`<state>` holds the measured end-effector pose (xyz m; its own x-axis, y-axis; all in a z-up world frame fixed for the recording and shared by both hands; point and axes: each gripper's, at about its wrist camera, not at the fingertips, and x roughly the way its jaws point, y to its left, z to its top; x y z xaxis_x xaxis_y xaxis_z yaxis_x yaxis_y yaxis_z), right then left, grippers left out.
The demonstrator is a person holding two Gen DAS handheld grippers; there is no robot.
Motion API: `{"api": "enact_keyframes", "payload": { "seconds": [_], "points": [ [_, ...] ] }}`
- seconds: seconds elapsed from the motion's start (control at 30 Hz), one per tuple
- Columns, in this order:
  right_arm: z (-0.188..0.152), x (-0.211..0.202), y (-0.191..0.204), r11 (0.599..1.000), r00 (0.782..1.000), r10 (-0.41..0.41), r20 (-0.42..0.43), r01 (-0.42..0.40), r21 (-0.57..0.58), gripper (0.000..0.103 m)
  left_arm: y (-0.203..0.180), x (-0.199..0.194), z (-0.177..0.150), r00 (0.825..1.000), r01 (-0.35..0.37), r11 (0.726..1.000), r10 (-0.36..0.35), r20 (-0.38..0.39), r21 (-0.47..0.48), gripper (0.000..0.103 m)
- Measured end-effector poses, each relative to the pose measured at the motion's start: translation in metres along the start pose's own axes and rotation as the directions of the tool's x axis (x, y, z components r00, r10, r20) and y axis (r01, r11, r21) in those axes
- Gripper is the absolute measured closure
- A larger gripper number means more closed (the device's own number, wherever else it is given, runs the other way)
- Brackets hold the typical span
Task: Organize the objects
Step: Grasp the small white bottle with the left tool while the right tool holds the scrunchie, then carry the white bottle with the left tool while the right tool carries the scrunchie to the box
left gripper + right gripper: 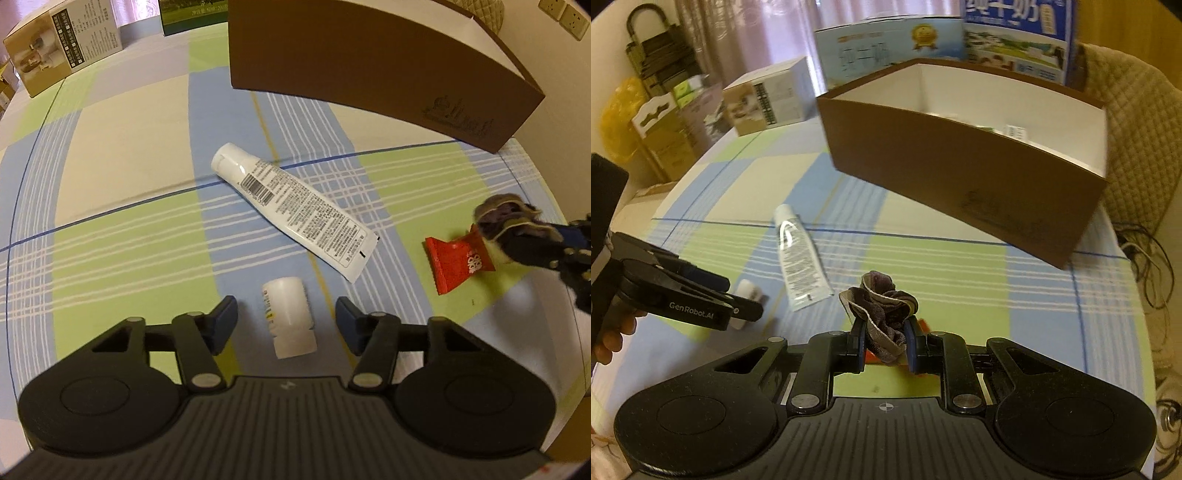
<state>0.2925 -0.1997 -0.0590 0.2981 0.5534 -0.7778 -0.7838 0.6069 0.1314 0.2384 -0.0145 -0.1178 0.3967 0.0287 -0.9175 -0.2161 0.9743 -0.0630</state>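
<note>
Right gripper (884,339) clamps scrunchie (882,306) — carry it over brown box (960,173) rim, upper right, before letting go. Left gripper (286,325) gapes around white bottle (290,317) — centre first.

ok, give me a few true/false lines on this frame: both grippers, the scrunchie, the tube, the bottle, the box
1. The right gripper is shut on a scrunchie. True.
2. The left gripper pinches the small white bottle. False: the bottle lies on its side between the fingers, with a gap on each side.
3. The white tube lies inside the brown box. False: it lies flat on the checked cloth, in front of the box.
4. A red packet lies on the cloth beside the right gripper. True.
5. The brown box has a lid on it. False: its top is open and its white inside shows.
</note>
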Motion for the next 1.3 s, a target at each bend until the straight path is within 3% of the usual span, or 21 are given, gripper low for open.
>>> {"api": "enact_keyframes", "payload": {
  "seconds": [0.1,0.17,0.23,0.67,1.3],
  "points": [
    [-0.004,-0.006,-0.007,1.0,1.0,-0.011,0.005,0.011,0.016,0.086,-0.001,0.004,0.0,1.0,-0.015,1.0,0.015,-0.011,-0.001,0.063],
    [-0.005,-0.009,-0.012,1.0,1.0,-0.017,0.007,0.017,0.025,0.086,-0.001,0.006,-0.001,1.0,-0.025,1.0,0.025,-0.016,-0.006,0.065],
    [-0.006,-0.011,-0.015,0.999,1.0,-0.022,0.009,0.022,0.032,0.086,-0.001,0.007,-0.002,1.0,-0.026,1.0,0.026,-0.015,-0.009,0.079],
    [-0.003,-0.021,-0.021,0.999,0.999,-0.022,0.033,0.02,0.046,0.086,0.005,-0.013,-0.007,0.999,-0.038,0.999,0.039,0.03,-0.035,0.08],
    [0.02,-0.04,-0.019,0.997,0.995,-0.012,0.096,0.005,0.074,0.086,0.015,-0.083,0.002,0.981,-0.034,0.997,0.047,0.188,-0.07,0.08]
  ]
}}
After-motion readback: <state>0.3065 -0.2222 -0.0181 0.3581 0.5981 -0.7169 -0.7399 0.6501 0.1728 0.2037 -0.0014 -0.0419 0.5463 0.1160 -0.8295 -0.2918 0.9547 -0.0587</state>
